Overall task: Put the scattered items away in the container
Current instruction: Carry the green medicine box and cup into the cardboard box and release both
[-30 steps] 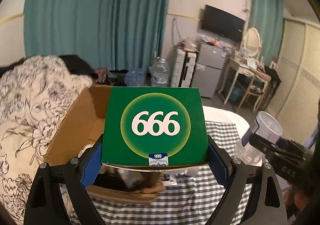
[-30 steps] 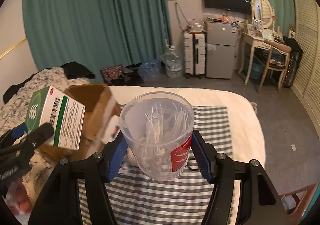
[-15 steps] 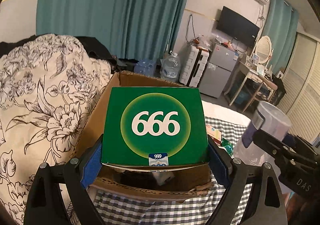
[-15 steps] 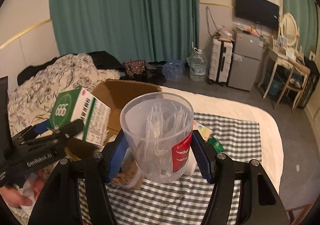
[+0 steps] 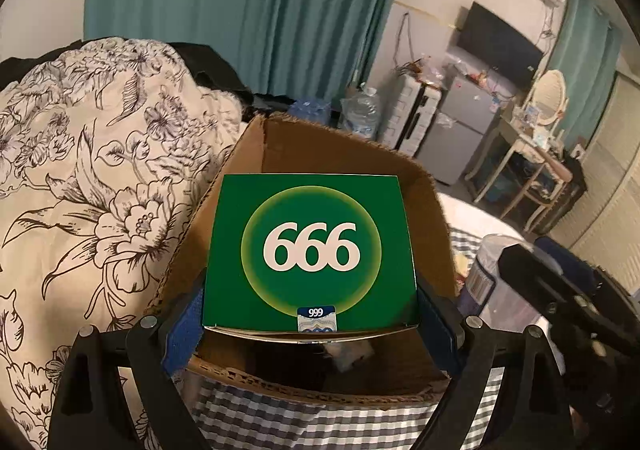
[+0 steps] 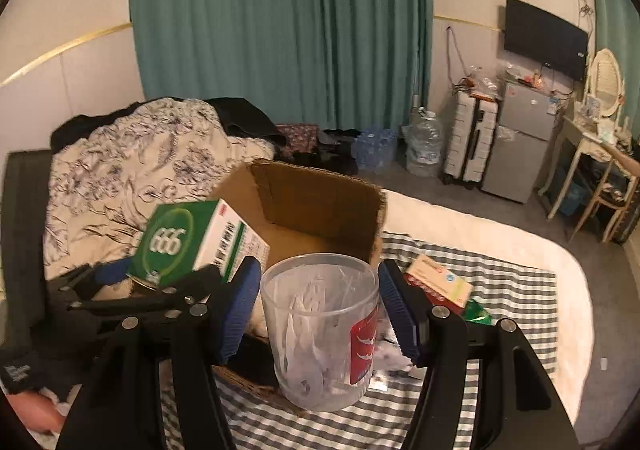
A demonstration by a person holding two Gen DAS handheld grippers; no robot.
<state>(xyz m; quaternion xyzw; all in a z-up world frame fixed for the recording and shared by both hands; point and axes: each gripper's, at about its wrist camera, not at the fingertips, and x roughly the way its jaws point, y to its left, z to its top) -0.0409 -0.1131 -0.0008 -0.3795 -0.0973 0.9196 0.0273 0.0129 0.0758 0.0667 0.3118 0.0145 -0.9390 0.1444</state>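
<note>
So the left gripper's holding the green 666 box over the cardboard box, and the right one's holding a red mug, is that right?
Not quite. The right gripper holds a clear plastic cup with a red label, not a red mug; the right wrist view shows it. The left gripper does hold the green 666 box over the cardboard box.

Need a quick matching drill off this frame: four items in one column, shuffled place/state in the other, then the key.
Items
1. green 666 box
2. clear plastic cup
3. cardboard box
4. small pink-and-yellow packet

Places/states
A. lying on the checked cloth, right of the carton
B. clamped in the left gripper above the carton
C. open-topped, beside the floral duvet
D. held in the right gripper, white sticks inside

Pairs: 1-B, 2-D, 3-C, 4-A
</note>
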